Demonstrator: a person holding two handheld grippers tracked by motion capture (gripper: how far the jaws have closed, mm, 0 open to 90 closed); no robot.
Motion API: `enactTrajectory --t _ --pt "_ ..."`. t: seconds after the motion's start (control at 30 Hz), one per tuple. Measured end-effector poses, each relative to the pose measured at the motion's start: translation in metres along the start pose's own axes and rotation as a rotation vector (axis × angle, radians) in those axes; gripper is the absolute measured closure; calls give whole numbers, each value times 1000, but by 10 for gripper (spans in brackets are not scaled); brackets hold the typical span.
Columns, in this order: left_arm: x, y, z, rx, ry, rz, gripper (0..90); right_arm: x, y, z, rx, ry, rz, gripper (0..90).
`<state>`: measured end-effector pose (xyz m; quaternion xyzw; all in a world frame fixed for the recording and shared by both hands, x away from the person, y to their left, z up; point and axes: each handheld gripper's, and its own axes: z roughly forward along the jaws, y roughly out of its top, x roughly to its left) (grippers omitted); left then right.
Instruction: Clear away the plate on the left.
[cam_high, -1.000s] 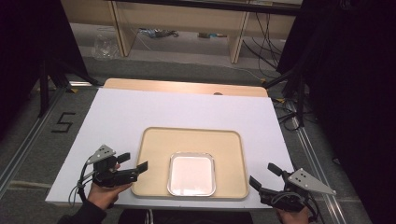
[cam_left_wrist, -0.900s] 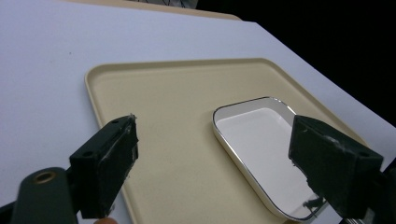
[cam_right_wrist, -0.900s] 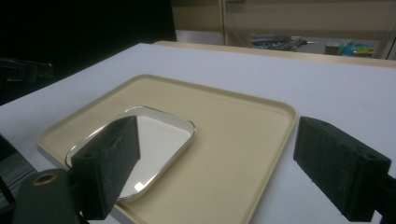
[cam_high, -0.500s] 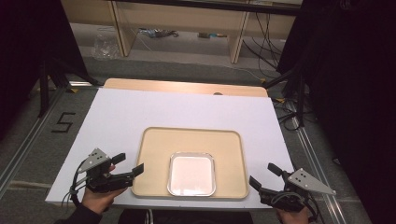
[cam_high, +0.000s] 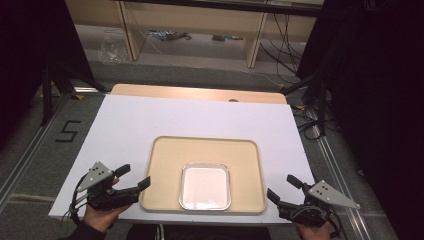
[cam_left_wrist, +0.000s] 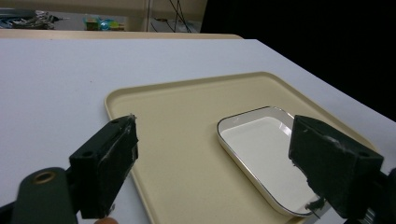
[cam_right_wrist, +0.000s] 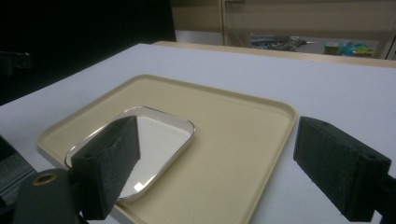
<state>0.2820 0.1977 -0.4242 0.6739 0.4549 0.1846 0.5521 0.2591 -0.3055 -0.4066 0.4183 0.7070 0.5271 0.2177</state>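
Centrally, steel dish (cam_high: 205, 186) on tray (cam_high: 165, 150) lies between gaping left hand-held gripper (cam_high: 135, 178) and right hand-held gripper (cam_high: 282, 189).

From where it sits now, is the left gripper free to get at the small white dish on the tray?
Probably yes. The left gripper is open beside the beige tray, and nothing lies between it and the white dish.

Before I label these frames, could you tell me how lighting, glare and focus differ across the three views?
High view: dim, black at the right edge, the small dish washed out white. Left gripper view: near jaws soft, tray evenly lit. Right gripper view: the dish mirrors light, jaws blurred, background shelves out of focus.
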Motion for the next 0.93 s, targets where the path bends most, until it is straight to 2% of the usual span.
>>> enactTrajectory --t 0.13,0.43,0.47,0.53,0.57,0.67,0.7,0.73,0.77,0.8,0.9,0.93 --pt "0 -1 -4 4 12 11 154 0 0 0 0 1 1 153" --pt "-1 -2 -12 -5 16 -9 155 0 0 0 0 1 0 153" --pt "0 -2 -12 -6 17 -9 155 2 0 1 0 12 22 153" --pt "0 -2 -11 -5 15 -6 155 1 0 0 1 -1 -2 154" --pt "0 -2 -11 -3 18 -5 155 2 0 1 8 12 27 153" --pt "0 -2 -10 4 20 4 156 2 0 1 4 14 23 154" --pt "-1 -2 -10 7 23 8 156 1 0 0 1 -1 -4 153" --pt "-1 -2 -9 10 23 8 156 3 0 1 8 13 23 154" --pt "-1 -2 -9 13 19 10 156 1 0 0 1 0 -4 154" --pt "-1 -3 -8 13 22 10 156 2 0 1 7 13 22 154" --pt "-2 -2 -8 17 22 12 156 1 0 0 1 2 -4 153" --pt "-2 -2 -8 16 19 14 156 2 0 1 8 16 21 154"
